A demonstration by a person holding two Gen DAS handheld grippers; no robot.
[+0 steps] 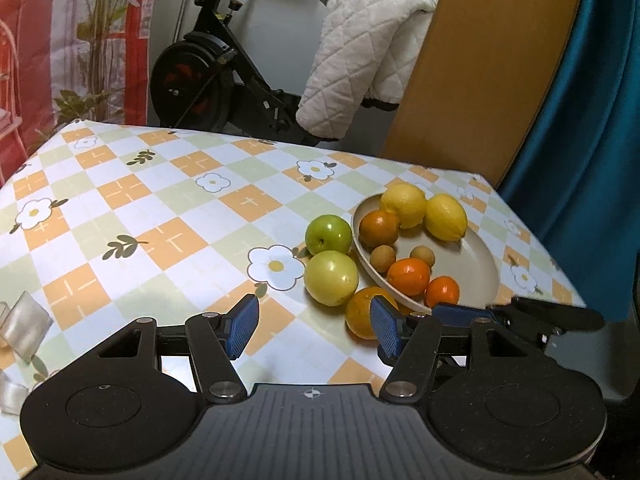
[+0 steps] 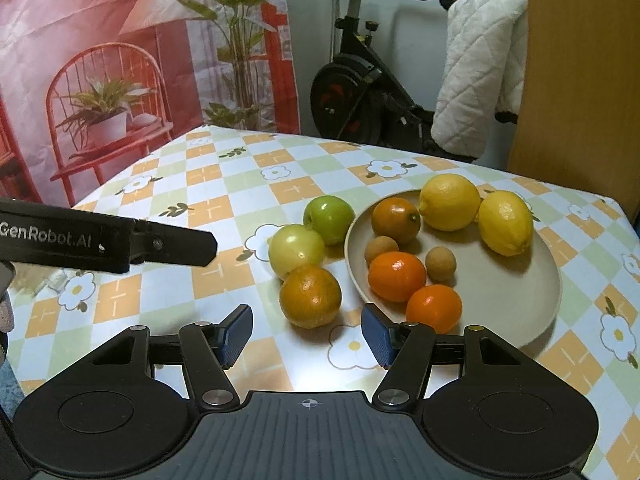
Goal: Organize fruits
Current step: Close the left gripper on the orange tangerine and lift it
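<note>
A beige plate (image 2: pixel 500 292) holds two lemons (image 2: pixel 449 202), a dark orange (image 2: pixel 396 220), two tangerines (image 2: pixel 397 276) and two small brown longans (image 2: pixel 440 264). Left of the plate, on the cloth, lie a green apple (image 2: pixel 329 219), a yellow-green apple (image 2: pixel 296 250) and an orange (image 2: pixel 310 296). My right gripper (image 2: pixel 307 334) is open just short of that orange, with nothing between its pads. My left gripper (image 1: pixel 314 326) is open too, over bare cloth, below the yellow-green apple (image 1: pixel 331 277). Its right pad hides part of the orange (image 1: pixel 360 314). The plate (image 1: pixel 472 268) lies to its right.
The checked flower tablecloth (image 1: pixel 168 208) ends at the far and right edges. Behind it stand an exercise bike (image 1: pixel 208 76), a white quilted blanket (image 1: pixel 360 52), a wooden board (image 1: pixel 480 60) and a teal curtain (image 1: pixel 580 160). Shiny wrappers (image 1: pixel 26 328) lie at the left.
</note>
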